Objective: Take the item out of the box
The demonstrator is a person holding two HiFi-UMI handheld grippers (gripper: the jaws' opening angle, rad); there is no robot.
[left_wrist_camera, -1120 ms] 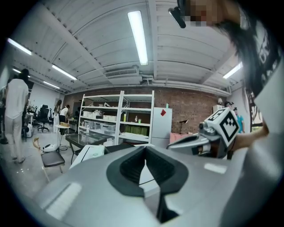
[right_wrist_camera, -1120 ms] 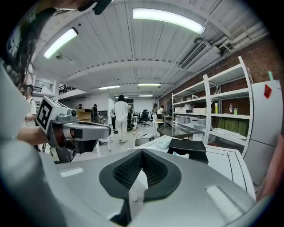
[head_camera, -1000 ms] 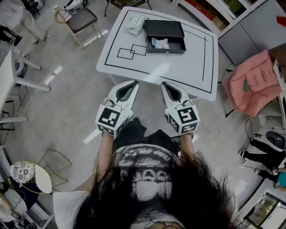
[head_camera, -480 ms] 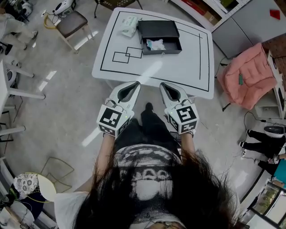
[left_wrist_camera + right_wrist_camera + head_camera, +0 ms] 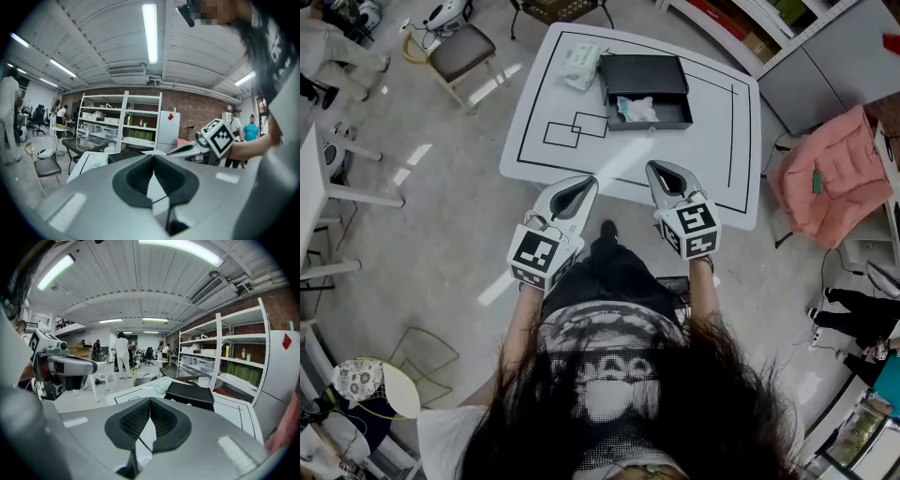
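Observation:
An open black box (image 5: 642, 75) stands at the far side of the white table (image 5: 703, 141). A pale, crumpled item (image 5: 637, 110) lies in its front part. My left gripper (image 5: 592, 180) is shut and empty, its tip at the table's near edge. Slightly farther in over that edge is my right gripper (image 5: 654, 167), also shut and empty. The left gripper view has the shut tips (image 5: 153, 155) aimed at the box (image 5: 123, 157). In the right gripper view the box (image 5: 191, 396) lies beyond the shut tips (image 5: 150, 399), to their right.
A pale green pack (image 5: 582, 67) lies left of the box, and black squares (image 5: 577, 129) are drawn on the table. A chair (image 5: 464, 52) stands to the table's left, a pink seat (image 5: 834, 173) to its right. Shelves (image 5: 225, 357) stand behind the table.
Both grippers have moved forward toward the table, the right one farther, and now reach its near edge. Both stay shut.

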